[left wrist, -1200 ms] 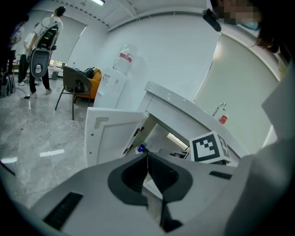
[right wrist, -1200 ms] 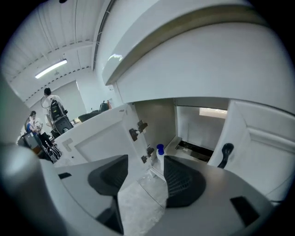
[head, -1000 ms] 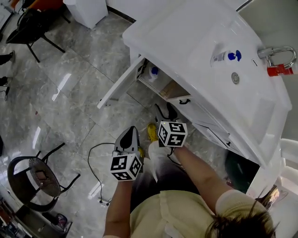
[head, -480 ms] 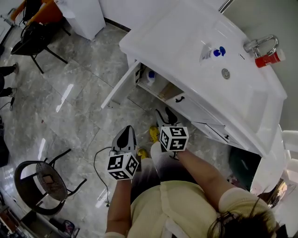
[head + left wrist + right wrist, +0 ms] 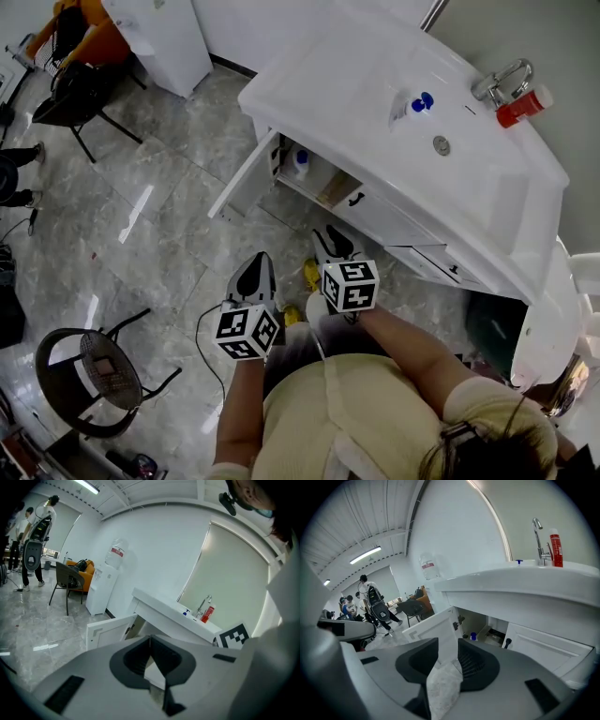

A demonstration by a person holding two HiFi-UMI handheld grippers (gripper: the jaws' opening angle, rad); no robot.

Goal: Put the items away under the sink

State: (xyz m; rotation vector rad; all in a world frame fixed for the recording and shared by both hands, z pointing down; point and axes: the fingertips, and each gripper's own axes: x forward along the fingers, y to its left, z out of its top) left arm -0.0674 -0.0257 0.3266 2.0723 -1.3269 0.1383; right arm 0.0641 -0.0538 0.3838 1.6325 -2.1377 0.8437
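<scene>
The white sink cabinet [image 5: 375, 66] stands ahead with its left door [image 5: 246, 178] swung open. On the shelf inside is a white bottle with a blue cap [image 5: 300, 161]. My right gripper [image 5: 334, 239] points at the opening from a distance. Its jaws have just been closing, and a white speckled cloth [image 5: 443, 686] is pinched between them. My left gripper [image 5: 256, 264] is beside it over the floor, its jaw tips touching [image 5: 150, 641], and I see nothing between them. In the right gripper view the open door [image 5: 431, 627] and the blue-capped bottle [image 5: 474, 636] lie straight ahead.
On the sink top are a blue-capped tube [image 5: 412, 105], a red bottle [image 5: 517, 105] and the faucet [image 5: 497, 80]. Something yellow [image 5: 310, 274] lies on the marble floor by my feet, with a cable [image 5: 208, 328] to its left. A round black chair [image 5: 94, 370] stands at lower left. People are far off.
Both grippers have come up off the floor, and the yellow thing under them shows more. The head view has shifted, so the sink now sits further left and higher.
</scene>
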